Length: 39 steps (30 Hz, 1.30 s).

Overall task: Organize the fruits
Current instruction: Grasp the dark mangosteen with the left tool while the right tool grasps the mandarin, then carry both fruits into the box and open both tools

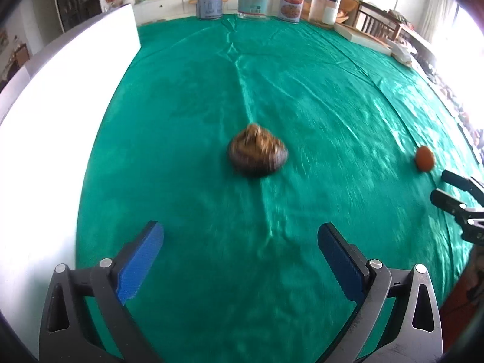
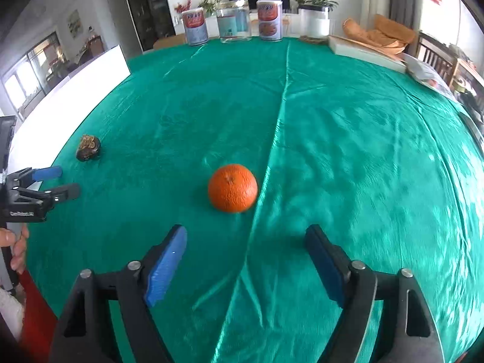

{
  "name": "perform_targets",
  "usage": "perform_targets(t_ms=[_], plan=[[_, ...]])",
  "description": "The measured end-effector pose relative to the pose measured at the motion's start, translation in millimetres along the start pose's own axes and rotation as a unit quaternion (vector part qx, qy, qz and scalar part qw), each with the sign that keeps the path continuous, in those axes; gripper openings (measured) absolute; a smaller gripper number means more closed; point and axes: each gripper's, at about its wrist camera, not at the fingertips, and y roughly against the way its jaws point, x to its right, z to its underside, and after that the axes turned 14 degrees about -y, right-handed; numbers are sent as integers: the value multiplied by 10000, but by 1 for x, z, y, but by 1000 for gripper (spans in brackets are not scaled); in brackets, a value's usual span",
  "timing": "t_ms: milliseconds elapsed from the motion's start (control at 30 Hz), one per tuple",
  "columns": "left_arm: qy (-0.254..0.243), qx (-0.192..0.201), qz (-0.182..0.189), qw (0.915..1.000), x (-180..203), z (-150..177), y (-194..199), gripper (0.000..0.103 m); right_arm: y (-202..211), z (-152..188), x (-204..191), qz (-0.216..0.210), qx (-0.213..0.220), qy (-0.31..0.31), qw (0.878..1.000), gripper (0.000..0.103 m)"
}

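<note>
Dimpled round orange point(image 2: 232, 188), satiny green cloth point(image 2: 332, 151)

Green-clothed table point(image 2: 332, 151): orange point(image 2: 232, 188), brown, perhaps husked fruit point(image 1: 257, 154), far-edge tins point(image 2: 269, 20).

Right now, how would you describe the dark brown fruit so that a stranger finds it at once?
Start from the green tablecloth covering the table. The dark brown fruit lies on it, directly ahead of the open left gripper. Unlike the smooth, bright orange further right, it is dull, squat and has a rough tan tuft on top.
</note>
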Motion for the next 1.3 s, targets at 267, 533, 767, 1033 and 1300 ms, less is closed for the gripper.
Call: perform_targets(t_ms=[267, 533, 767, 1033, 1300], plan=[[226, 140, 263, 9993, -11, -9, 9, 101, 2, 23, -12, 212, 158, 319, 9991, 103], [-636, -215, 128, 9977, 14, -60, -17, 84, 5, -30, 7, -495, -835, -163, 9951, 89], [-722, -411, 21, 9965, 16, -65, -29, 78, -18, -59, -10, -480, -1287, 322, 9900, 66], [-518, -45, 187, 9985, 3, -59, -8, 45, -16, -63, -33, 32, -1373, 657, 9883, 32], [432, 857, 1051, 9898, -52, -52, 121, 45, 44, -91, -104, -1095, -1184, 806, 9836, 32]])
